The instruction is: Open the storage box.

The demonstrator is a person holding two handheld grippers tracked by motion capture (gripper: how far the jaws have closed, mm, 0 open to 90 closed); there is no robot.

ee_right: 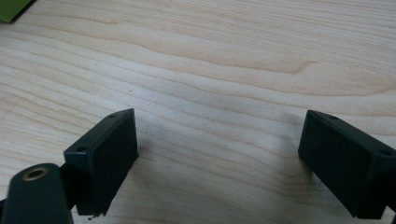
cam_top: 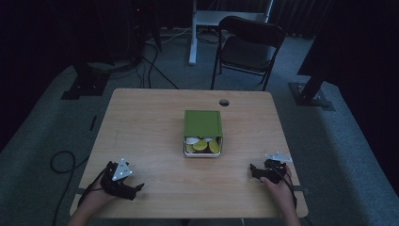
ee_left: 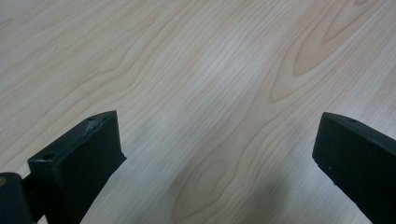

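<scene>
On the wooden table (cam_top: 155, 117), the white box (cam_top: 203, 151) of fruit slices sits at centre, its green lid (cam_top: 203, 123) slid toward twelve o'clock, half covering it. The left gripper (cam_top: 136, 188) at seven o'clock and the right gripper (cam_top: 252, 170) at five rest well apart from it, jaws spread, holding nothing. A careless reach could probably shove the box or knock the loose lid off.

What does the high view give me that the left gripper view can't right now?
High view alone: the box mid-table, its green lid slid back so the front lies uncovered, pale and yellow-green pieces inside, with the left tool and right tool resting near the table's front corners. Left gripper view alone: that tool's jaws spread wide, nothing between them. Both: the light wooden table.
</scene>
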